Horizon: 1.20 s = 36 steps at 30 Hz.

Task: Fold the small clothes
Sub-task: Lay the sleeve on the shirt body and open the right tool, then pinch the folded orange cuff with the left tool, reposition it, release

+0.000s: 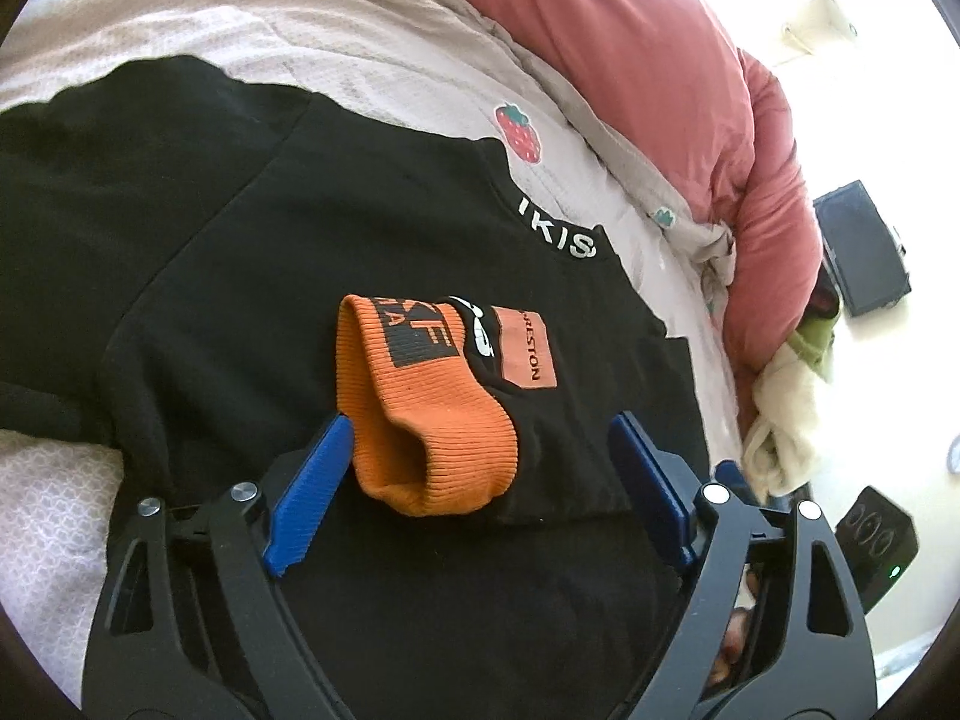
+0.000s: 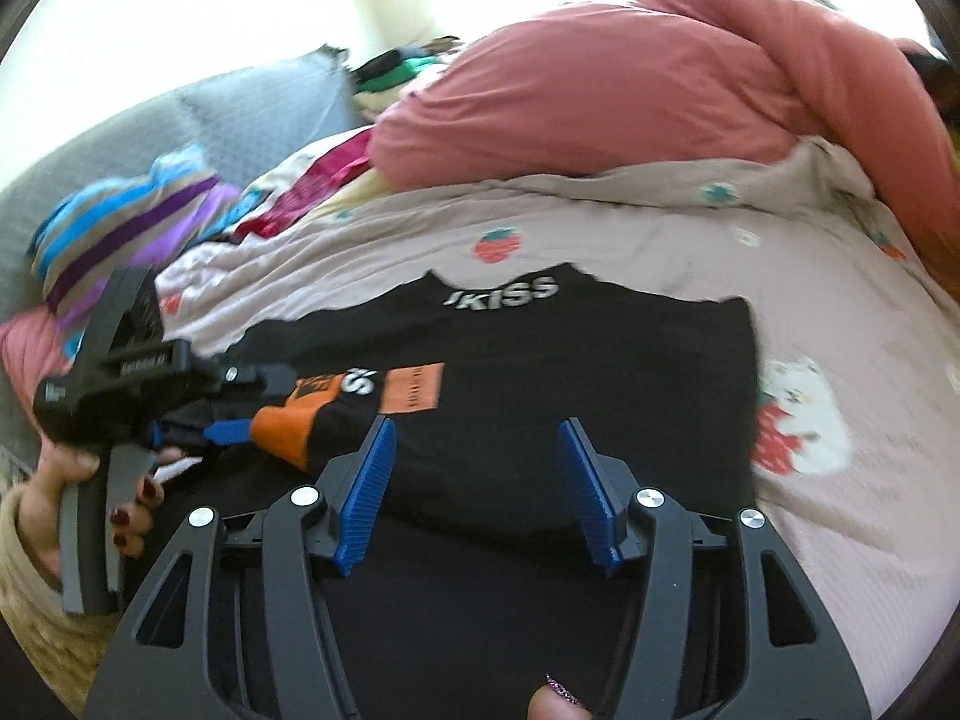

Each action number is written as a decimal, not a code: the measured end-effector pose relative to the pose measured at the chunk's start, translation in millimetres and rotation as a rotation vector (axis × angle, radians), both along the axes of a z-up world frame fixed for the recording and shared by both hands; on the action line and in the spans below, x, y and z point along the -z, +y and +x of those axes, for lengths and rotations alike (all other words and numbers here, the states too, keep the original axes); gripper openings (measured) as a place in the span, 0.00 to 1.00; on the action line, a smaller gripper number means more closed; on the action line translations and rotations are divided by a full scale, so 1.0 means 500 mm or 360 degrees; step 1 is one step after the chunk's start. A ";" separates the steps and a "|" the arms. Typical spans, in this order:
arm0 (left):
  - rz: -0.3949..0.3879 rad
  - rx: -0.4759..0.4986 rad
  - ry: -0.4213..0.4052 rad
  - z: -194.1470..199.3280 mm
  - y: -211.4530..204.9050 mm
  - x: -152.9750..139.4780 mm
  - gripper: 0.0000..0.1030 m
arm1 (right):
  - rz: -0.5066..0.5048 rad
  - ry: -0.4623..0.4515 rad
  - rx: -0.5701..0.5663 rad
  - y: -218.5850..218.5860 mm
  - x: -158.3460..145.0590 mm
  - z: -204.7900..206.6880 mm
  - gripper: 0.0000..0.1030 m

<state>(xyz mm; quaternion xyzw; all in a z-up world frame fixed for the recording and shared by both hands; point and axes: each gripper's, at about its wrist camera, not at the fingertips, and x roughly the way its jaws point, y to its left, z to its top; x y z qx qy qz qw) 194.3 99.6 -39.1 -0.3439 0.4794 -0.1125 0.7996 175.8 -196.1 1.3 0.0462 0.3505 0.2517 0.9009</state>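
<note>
I have the black shirt (image 1: 198, 276) spread on the bed (image 1: 384, 90), its collar lettering toward the far side. One sleeve is folded in across the chest, so the orange cuff (image 1: 420, 408) lies on the black cloth just beside an orange patch (image 1: 528, 348).

My left gripper (image 1: 480, 456) stands wide — the cuff sits between its blue pads (image 1: 312, 480). The left pad looks to touch the cuff's edge, while the right one is well apart from it. From the right wrist view the same gripper (image 2: 240, 405) comes in from the left, low over the shirt (image 2: 600, 372), with the cuff (image 2: 288, 432) at its tips and the hand (image 2: 90, 492) wrapped round the handle. That view is blurred, so I cannot tell how firmly the pad presses.

My right gripper (image 2: 477, 480) is wide too, with nothing between its pads (image 2: 366, 492). It hangs over the shirt's lower half, near the folded sleeve.

A pink duvet (image 2: 600, 108) is bunched at the far side of the bed (image 2: 660, 240), and striped clothes (image 2: 132, 216) lie heaped to the left against a grey cushion (image 2: 240, 114). In the left wrist view the duvet (image 1: 630, 60) runs along the right, with a pale cloth (image 1: 780, 414) hanging off the bed edge.
</note>
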 end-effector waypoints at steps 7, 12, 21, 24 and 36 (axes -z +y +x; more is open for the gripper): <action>0.0063 -0.0011 0.0034 0.008 -0.010 0.028 0.27 | 0.0025 0.0040 0.0121 -0.054 0.011 0.005 0.53; 0.0132 -0.0026 -0.0125 -0.002 0.000 -0.022 0.00 | 0.0011 0.0067 0.0173 -0.076 0.022 0.003 0.53; 0.0398 -0.0015 -0.0312 -0.028 0.014 -0.115 0.00 | -0.0013 0.0075 0.0217 -0.081 0.026 0.012 0.53; 0.0470 -0.0065 -0.0235 -0.020 0.032 -0.097 0.02 | -0.0061 0.0076 0.0218 -0.071 0.023 0.021 0.53; 0.0584 0.0108 -0.0205 -0.015 -0.041 -0.061 0.28 | -0.0297 0.0109 0.0097 0.019 0.044 0.067 0.53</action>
